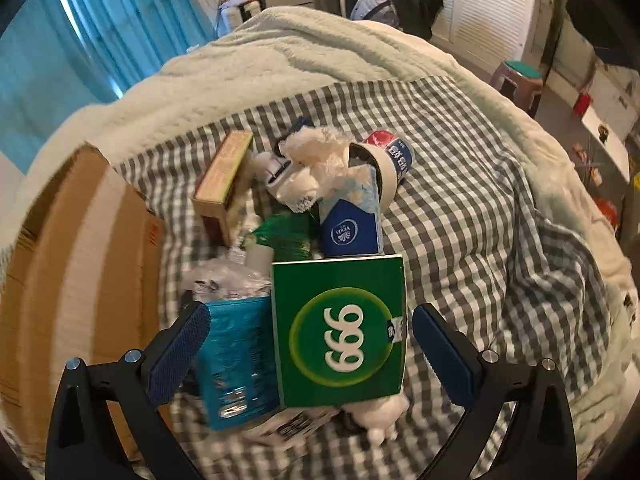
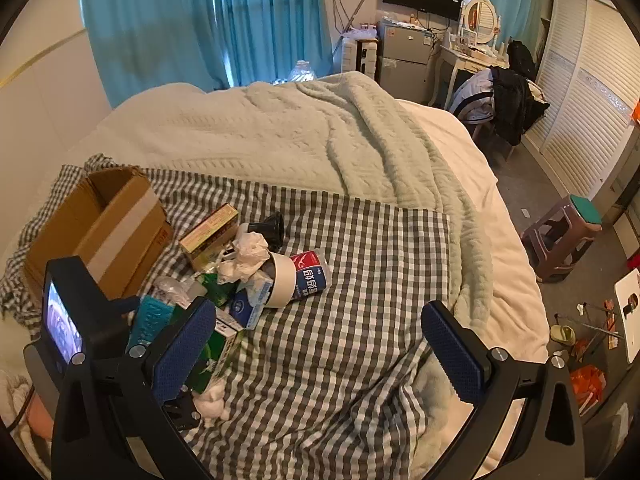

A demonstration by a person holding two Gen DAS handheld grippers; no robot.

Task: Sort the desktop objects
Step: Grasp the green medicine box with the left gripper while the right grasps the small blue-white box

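A pile of objects lies on a checked cloth on a bed. My left gripper is open, its jaws on either side of a green "999" box and a teal packet, not closed on them. Behind lie a blue tissue pack, crumpled tissue, a roll of tape, a red and blue cup and a yellow box. My right gripper is open and empty above the cloth, right of the pile. The left gripper's body shows at its left.
An open cardboard box stands left of the pile; it also shows in the right wrist view. A pale blanket covers the far bed. A stool and floor clutter sit to the right.
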